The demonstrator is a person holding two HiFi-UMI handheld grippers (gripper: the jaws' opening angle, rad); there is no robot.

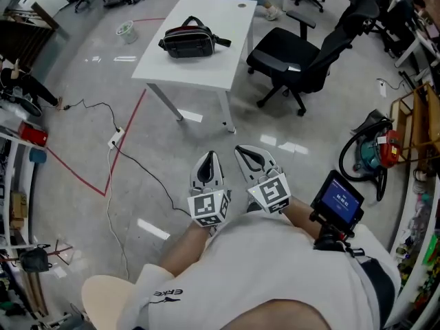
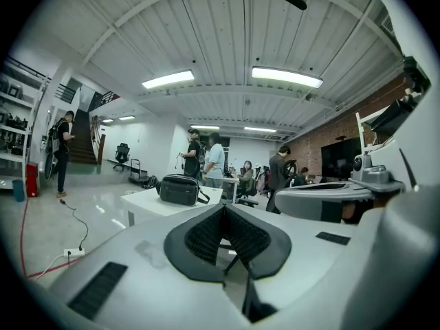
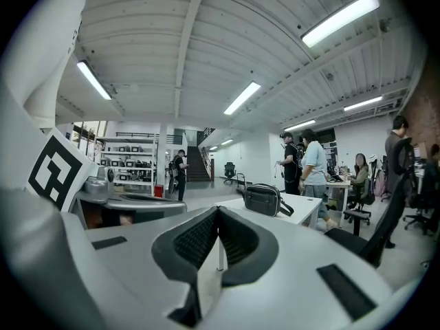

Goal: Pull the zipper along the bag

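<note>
Black bag [image 1: 192, 38] lies untouched on the worktop [image 1: 206, 71]; left gripper [image 1: 210, 157] and right gripper [image 1: 243, 150], fingers [image 1: 206, 172] pressed together empty, well away.

Finishes around the white table
The table [image 1: 206, 66] looks smooth and matt to you; the black bag [image 1: 190, 40] on it has a faint sheen, and the grey floor [image 1: 75, 108] under it is glossy. Your left gripper [image 1: 208, 158] and right gripper [image 1: 247, 151] are matt pale plastic with ribbed black pads [image 2: 205, 238].

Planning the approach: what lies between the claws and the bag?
Head view: from the left claw and right claw, only floor, then the near edge of the table, with the bag on top.
</note>
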